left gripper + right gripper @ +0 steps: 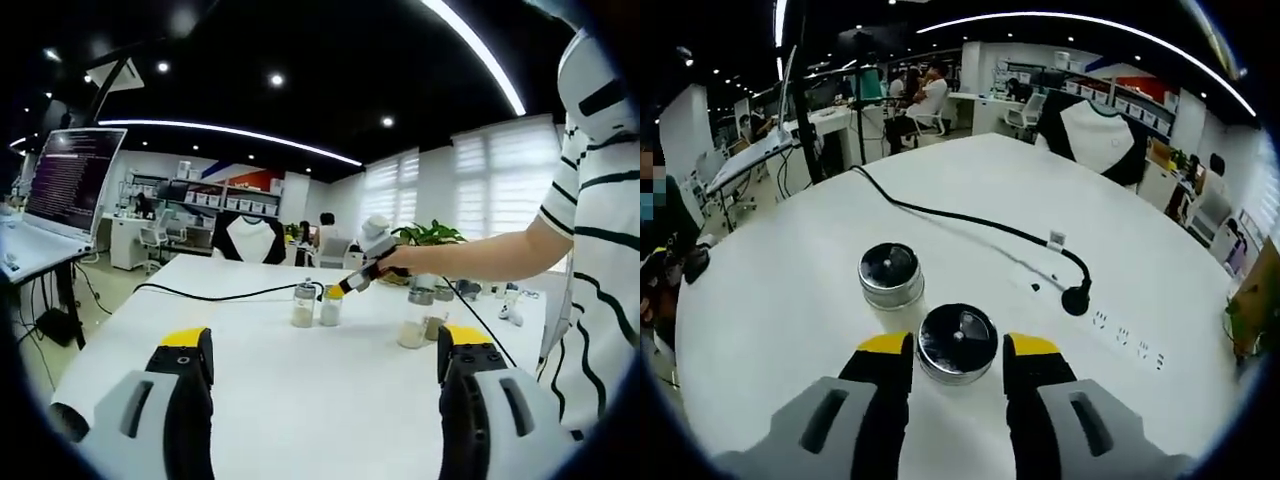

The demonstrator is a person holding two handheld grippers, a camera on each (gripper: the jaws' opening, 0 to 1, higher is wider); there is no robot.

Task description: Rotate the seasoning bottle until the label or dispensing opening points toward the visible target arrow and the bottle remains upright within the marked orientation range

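In the right gripper view, the right gripper [956,362] looks down on a seasoning bottle [957,343], whose round metal lid sits between the yellow-tipped fingers [890,365]. They stand just beside the lid on both sides, set to twist it, though I cannot tell whether they are pinching it or are a shade apart. Just beyond the fingers, touching or nearly touching the first, stands a second bottle [890,275] with a like lid. Farther out a black cable [970,224] trails across the white bench [1160,260] to a plug (no target arrow can be made out on the surface).

In the left gripper view, the left gripper [325,360] hangs back over the near edge of the bench with its fingers spread wide and nothing between them, likely held clear so the turning has room. Well past them the right gripper reaches in over the pair of upright bottles, and more jars [420,325] stand off to one side.
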